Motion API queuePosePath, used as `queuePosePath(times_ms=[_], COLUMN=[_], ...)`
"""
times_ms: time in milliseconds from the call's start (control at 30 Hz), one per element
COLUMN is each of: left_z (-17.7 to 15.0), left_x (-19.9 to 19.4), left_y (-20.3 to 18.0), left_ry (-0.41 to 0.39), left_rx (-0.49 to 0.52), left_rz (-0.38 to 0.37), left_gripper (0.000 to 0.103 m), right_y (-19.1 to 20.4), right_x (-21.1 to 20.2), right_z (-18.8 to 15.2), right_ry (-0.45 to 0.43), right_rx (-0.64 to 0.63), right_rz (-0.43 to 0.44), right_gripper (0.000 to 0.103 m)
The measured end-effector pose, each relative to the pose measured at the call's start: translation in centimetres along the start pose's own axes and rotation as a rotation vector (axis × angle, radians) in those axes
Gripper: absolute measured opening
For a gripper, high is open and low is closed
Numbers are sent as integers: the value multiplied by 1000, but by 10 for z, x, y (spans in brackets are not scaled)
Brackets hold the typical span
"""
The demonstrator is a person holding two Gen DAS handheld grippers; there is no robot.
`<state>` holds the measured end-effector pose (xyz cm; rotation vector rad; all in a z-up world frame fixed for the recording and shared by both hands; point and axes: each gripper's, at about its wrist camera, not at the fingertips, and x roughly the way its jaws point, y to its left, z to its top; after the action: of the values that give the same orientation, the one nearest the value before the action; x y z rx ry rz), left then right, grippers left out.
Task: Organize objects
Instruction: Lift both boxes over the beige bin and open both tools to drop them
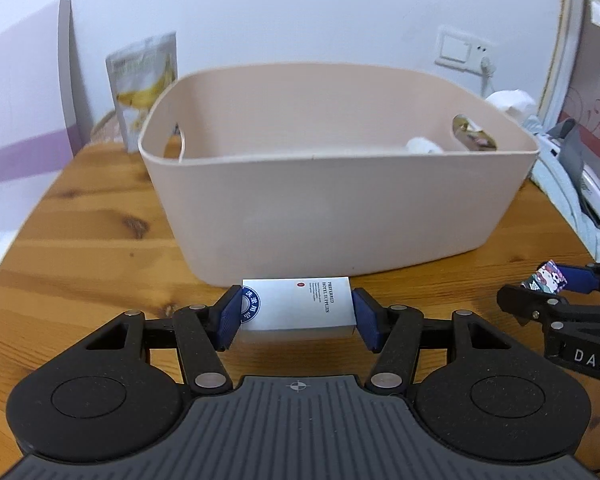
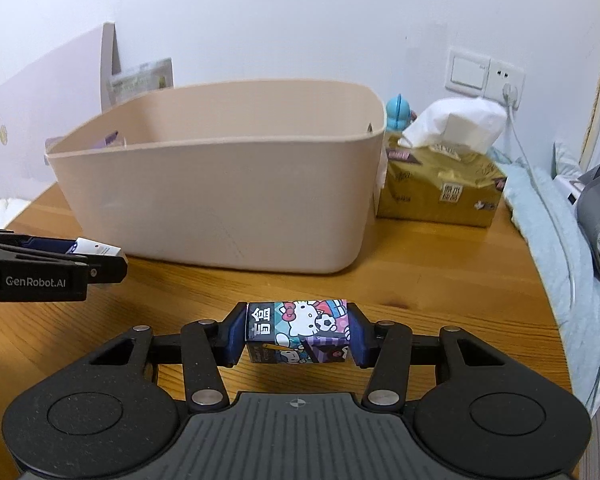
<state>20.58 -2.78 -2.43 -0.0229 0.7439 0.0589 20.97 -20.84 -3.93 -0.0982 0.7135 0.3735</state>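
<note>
The white box (image 1: 300, 306) reads "PREFERRED HOTEL SUPPLIES"; the left gripper (image 2: 100, 258) bears "GenRobot.AI"; the right gripper (image 1: 540, 288) shows "DAS".

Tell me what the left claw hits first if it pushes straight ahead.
Likely the near wall of the beige bin: the white box held in the left claw would touch it first, and the gap looks small.

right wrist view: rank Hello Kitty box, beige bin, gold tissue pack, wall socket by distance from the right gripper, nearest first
1. Hello Kitty box, clamped between the right gripper fingers.
2. Beige bin, ahead and slightly left on the table.
3. Gold tissue pack, ahead right, beside the bin's right end.
4. Wall socket, on the back wall, upper right.
</note>
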Motion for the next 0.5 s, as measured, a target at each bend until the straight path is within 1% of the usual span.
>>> queuePosePath(times_ms=[300, 500], left_z=[4, 12], left_x=[-29, -48], left_y=[5, 12], left_ry=[-39, -94], left_rx=[18, 13], left_rz=[-46, -52], left_gripper=[59, 59], right_y=[9, 13], right_x=[-31, -50], right_z=[10, 21], right_ry=[-69, -124], right_rx=[10, 14], right_rz=[-1, 2], right_gripper=[47, 47])
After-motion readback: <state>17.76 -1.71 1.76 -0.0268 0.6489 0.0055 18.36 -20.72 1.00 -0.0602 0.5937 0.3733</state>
